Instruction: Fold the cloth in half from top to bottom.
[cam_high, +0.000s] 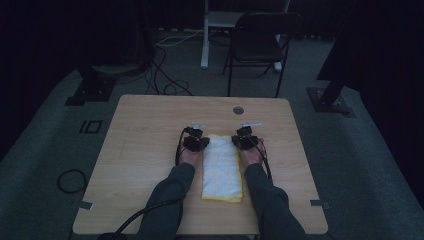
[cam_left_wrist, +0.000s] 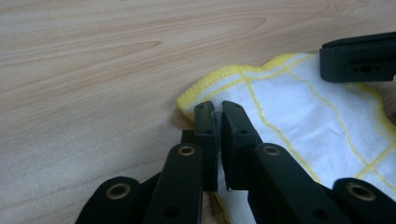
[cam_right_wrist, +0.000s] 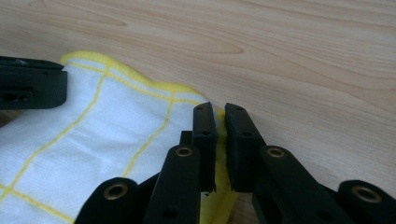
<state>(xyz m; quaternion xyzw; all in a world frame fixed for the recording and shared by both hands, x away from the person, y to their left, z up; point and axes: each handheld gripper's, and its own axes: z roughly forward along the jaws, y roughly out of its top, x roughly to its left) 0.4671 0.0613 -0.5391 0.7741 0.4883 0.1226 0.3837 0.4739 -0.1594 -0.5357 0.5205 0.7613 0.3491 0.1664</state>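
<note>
From above, the folded white-and-yellow towel (cam_high: 222, 167) lies mid-table (cam_high: 150, 150), both grippers at its far corners; dim light hides the jaws. The left gripper (cam_left_wrist: 217, 112) view shows the jaws pinched on the soft hem. In the right gripper (cam_right_wrist: 220, 114) view they clamp the yellow edge; light, limp cloth, likely to sag.

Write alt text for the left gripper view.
The left gripper is pinched shut on the near corner of a white cloth with yellow edging and grid lines, lying on a light wooden table. The right gripper shows at the cloth's far corner.
</note>
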